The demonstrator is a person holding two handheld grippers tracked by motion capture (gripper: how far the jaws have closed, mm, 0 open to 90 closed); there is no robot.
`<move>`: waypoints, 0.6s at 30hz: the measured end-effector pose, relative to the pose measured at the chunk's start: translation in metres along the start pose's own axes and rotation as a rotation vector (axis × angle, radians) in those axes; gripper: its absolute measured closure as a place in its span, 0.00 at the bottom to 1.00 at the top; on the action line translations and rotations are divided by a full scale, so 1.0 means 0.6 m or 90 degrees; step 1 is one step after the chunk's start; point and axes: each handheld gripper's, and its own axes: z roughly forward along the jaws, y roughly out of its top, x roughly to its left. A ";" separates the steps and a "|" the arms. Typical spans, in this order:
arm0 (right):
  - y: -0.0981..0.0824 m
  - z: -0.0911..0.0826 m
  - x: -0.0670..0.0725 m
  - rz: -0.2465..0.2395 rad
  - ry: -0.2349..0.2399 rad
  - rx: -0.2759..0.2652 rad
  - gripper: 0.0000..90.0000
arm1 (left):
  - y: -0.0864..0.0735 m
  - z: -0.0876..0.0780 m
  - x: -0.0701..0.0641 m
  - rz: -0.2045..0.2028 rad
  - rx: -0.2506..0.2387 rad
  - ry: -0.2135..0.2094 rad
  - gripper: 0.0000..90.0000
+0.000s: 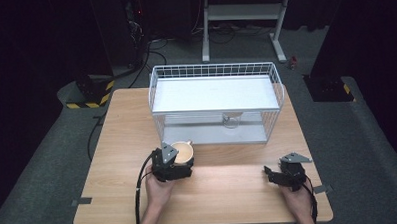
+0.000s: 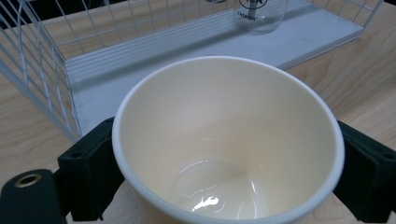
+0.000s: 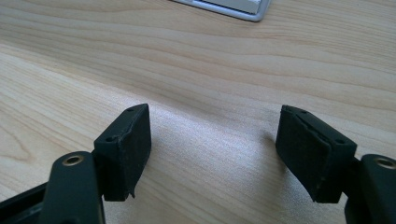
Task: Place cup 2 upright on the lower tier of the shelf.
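So the left hand-held gripper (image 1: pixel 176 165) is clamped on a cream cup (image 1: pixel 183 151), one jaw on each side of its wall, and the cup sits just in front of the white wire basket (image 1: pixel 155 88) on the tabletop (image 1: pixel 122 124), near the basket's front left corner. The right hand-held gripper (image 1: pixel 273 173) is well off to the right of the basket's front, jaws apart over bare wood. There's also a clear glass (image 2: pixel 254 14) standing inside the basket.
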 end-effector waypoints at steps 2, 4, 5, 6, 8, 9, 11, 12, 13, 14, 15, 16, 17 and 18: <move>0.000 0.000 0.000 0.000 0.000 0.000 0.30 | 0.005 0.004 0.000 -0.004 0.001 -0.004 0.11; 0.000 0.000 0.000 0.000 0.000 0.000 0.30 | 0.013 0.012 0.000 0.002 0.001 -0.004 0.11; 0.000 0.000 0.000 0.000 0.000 0.000 0.30 | 0.015 0.015 0.000 0.006 0.000 -0.002 0.11; 0.000 0.000 0.000 0.000 0.000 0.000 0.30 | 0.018 0.019 -0.001 0.005 0.000 0.000 0.11; 0.000 0.000 0.000 0.000 0.000 0.000 0.30 | 0.024 0.027 -0.001 0.004 0.000 -0.001 0.11; 0.000 0.000 0.000 0.000 0.000 0.000 0.30 | 0.026 0.029 -0.001 0.002 -0.001 -0.002 0.11; 0.000 0.000 0.000 0.000 0.000 0.000 0.30 | 0.033 0.036 -0.002 0.008 -0.004 -0.001 0.11; 0.000 0.000 0.000 0.000 0.000 0.000 0.30 | 0.035 0.037 -0.003 0.011 -0.005 0.002 0.11; 0.000 0.000 0.000 0.000 0.000 0.000 0.30 | 0.037 0.040 -0.002 0.012 -0.005 0.003 0.11; 0.000 0.000 0.000 0.000 0.000 0.000 0.30 | 0.041 0.045 -0.003 0.008 -0.008 0.007 0.11; 0.000 0.000 0.000 -0.001 0.000 0.000 0.30 | 0.043 0.046 -0.002 0.009 -0.009 0.007 0.11; 0.000 0.000 0.000 -0.001 0.000 0.000 0.30 | 0.044 0.048 -0.002 0.005 -0.009 0.006 0.11; 0.000 0.000 0.000 -0.001 0.000 0.000 0.30 | 0.045 0.049 -0.002 0.005 -0.010 0.006 0.11; 0.000 0.000 0.000 -0.001 0.000 0.000 0.30 | 0.047 0.051 -0.002 0.008 -0.011 0.007 0.11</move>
